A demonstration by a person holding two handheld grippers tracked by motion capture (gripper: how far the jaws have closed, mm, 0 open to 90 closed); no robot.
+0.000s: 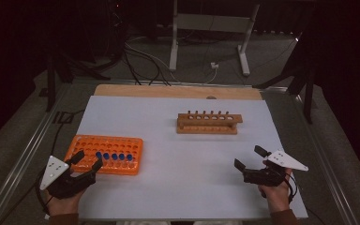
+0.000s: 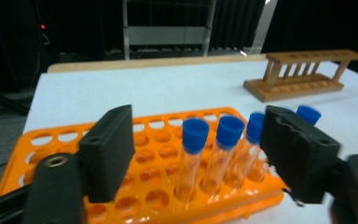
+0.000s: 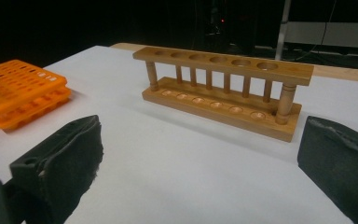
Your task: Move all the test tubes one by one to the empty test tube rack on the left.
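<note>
The worktop [image 1: 178,187] is the big white sheet everything sits on. On its left side there's the orange rack [image 1: 104,153], with a row of blue-capped tubes [image 1: 114,156] standing upright in its near holes, five of them as far as I can count from the high view. Further back and right of centre sits the wooden rack [image 1: 208,123], all its top holes empty.

The left gripper [image 1: 87,159] hangs right at the near edge of the orange rack, jaws spread apart with nothing clamped. In the left gripper view the tubes stand between and just beyond the jaws, and the right jaw covers part of the row. The right gripper [image 1: 248,157] sits over the bare right side of the worktop, jaws wide open and holding nothing, pointed toward the wooden rack.

What I'd worry about: the tubes are packed close, so closing in on one could catch its neighbour's cap and tip or drag it. That orange rack looks light too, so a crooked pull might lift the whole thing. And glass-looking tubes plus hard pads means a slip if the grab lands too near the cap.
</note>
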